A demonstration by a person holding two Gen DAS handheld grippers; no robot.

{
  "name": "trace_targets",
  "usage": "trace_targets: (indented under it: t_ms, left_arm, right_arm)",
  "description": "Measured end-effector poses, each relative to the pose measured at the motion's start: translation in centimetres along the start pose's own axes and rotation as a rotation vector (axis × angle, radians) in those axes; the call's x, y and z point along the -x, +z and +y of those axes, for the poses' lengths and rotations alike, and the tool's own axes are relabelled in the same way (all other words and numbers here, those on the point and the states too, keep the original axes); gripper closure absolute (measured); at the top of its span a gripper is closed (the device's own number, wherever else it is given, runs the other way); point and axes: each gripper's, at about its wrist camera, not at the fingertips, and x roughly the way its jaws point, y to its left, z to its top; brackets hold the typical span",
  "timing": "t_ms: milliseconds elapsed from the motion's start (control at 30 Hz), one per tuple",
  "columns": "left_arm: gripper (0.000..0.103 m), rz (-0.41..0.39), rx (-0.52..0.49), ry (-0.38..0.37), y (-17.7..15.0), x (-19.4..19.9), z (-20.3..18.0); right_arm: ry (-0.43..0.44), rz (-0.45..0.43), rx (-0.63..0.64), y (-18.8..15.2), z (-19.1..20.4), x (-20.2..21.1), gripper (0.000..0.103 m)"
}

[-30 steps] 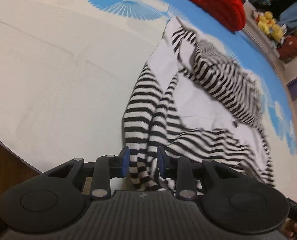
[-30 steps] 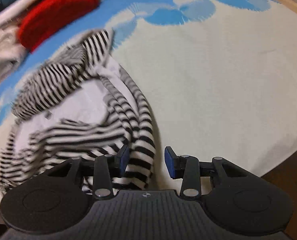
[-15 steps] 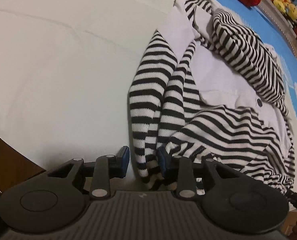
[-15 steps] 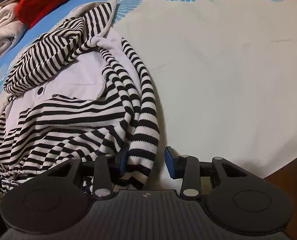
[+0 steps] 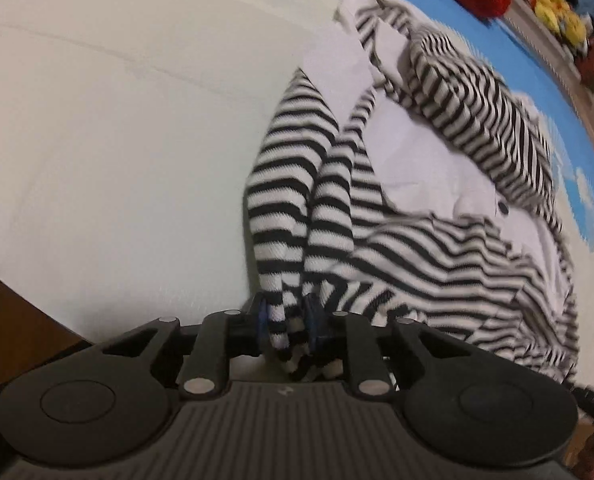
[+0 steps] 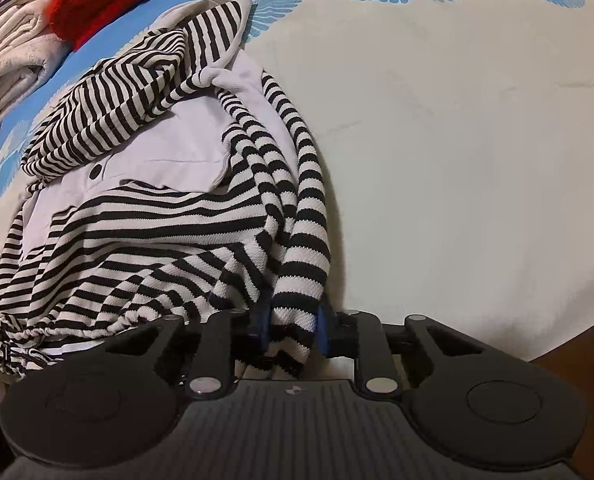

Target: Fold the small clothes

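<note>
A black-and-white striped garment [image 5: 417,208] with a plain white panel and a dark button lies crumpled on the cream bed cover [image 5: 117,140]. Two striped sleeve-like strips run down to my left gripper [image 5: 287,318]. Its jaws are closing, and the blue pads pinch the striped ends between them. In the right wrist view the same garment [image 6: 157,184] spreads to the left. A striped cuff fills the gap of my right gripper [image 6: 293,322], whose jaws are closing and squeeze it from both sides.
A red knitted item [image 6: 109,4] and folded cream towels [image 6: 13,60] lie at the far side of the bed. Yellow toys [image 5: 557,12] sit beyond the bed's edge. The bed's near edge and brown floor [image 6: 577,356] are close to both grippers.
Both grippers came down onto the near striped ends, and their jaws narrowed from open around the fabric to pinching it. The garment has drawn taut toward the grippers.
</note>
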Motion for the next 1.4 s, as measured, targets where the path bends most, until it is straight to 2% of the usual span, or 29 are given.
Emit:
trace_targets:
  t_ms: [167, 300, 333, 433, 500, 567, 700, 800, 867, 933, 967, 1000, 1067, 1167, 1267, 1400]
  left_arm:
    - [0.065, -0.004, 0.060, -0.027, 0.3, 0.1, 0.6]
    - [0.057, -0.053, 0.225, -0.097, 0.6, 0.9, 2.5]
    - [0.054, -0.052, 0.242, -0.111, 0.7, 0.9, 2.6]
    - [0.033, -0.011, 0.229, -0.132, 0.6, 0.3, 2.2]
    - [0.031, 0.027, 0.198, -0.129, 0.4, -0.3, 1.6]
    - [0.031, 0.040, 0.159, -0.094, 0.2, -0.7, 1.0]
    - [0.036, 0.033, 0.133, -0.065, 0.0, -1.2, 0.9]
    - [0.060, 0.038, 0.078, -0.065, -0.4, -1.4, 0.2]
    - [0.081, 0.050, 0.054, -0.075, -0.6, -1.6, -0.1]
    - [0.089, 0.046, 0.026, -0.077, -0.7, -1.6, -0.5]
    - [0.093, 0.042, 0.011, -0.079, -0.8, -1.5, -0.6]
    - [0.094, 0.035, -0.005, -0.079, -0.9, -1.3, -0.8]
    - [0.095, 0.009, -0.024, -0.078, -0.9, -0.6, -1.0]
    - [0.096, -0.046, -0.066, -0.097, -1.0, 1.2, -1.4]
    - [0.096, -0.116, -0.115, -0.152, -1.2, 3.5, -2.1]
    - [0.096, -0.169, -0.149, -0.215, -1.4, 6.6, -2.6]
  right_arm:
    - [-0.006, 0.001, -0.012, 0.0, -0.2, -0.1, 0.071]
    - [0.003, -0.056, -0.042, 0.3, -0.4, 0.7, 0.069]
    - [0.012, -0.076, -0.055, 0.4, -0.6, 1.0, 0.067]
    - [0.026, -0.097, -0.078, 0.6, -0.9, 1.2, 0.056]
    - [0.034, -0.082, -0.080, 0.6, -0.9, 0.8, 0.048]
    - [0.039, -0.060, -0.075, 0.5, -0.6, 0.4, 0.046]
    - [0.046, -0.026, -0.047, 0.1, 0.3, -0.4, 0.044]
    - [0.024, -0.005, -0.010, -0.3, 0.9, -1.0, 0.045]
    - [0.016, -0.005, 0.017, -0.4, 1.3, -1.1, 0.047]
    - [0.029, -0.005, 0.025, -0.5, 1.5, -1.0, 0.065]
    - [0.038, -0.006, 0.025, -0.5, 1.5, -1.0, 0.078]
    - [0.043, -0.011, 0.029, -0.5, 1.5, -0.8, 0.085]
    - [0.054, -0.036, 0.036, -0.5, 1.6, -0.2, 0.091]
    - [0.101, -0.101, 0.000, -0.2, 1.0, 1.8, 0.093]
    - [0.152, -0.187, -0.007, -0.2, 0.5, 4.6, 0.095]
    - [0.212, -0.274, -0.034, -0.4, -0.5, 8.4, 0.097]
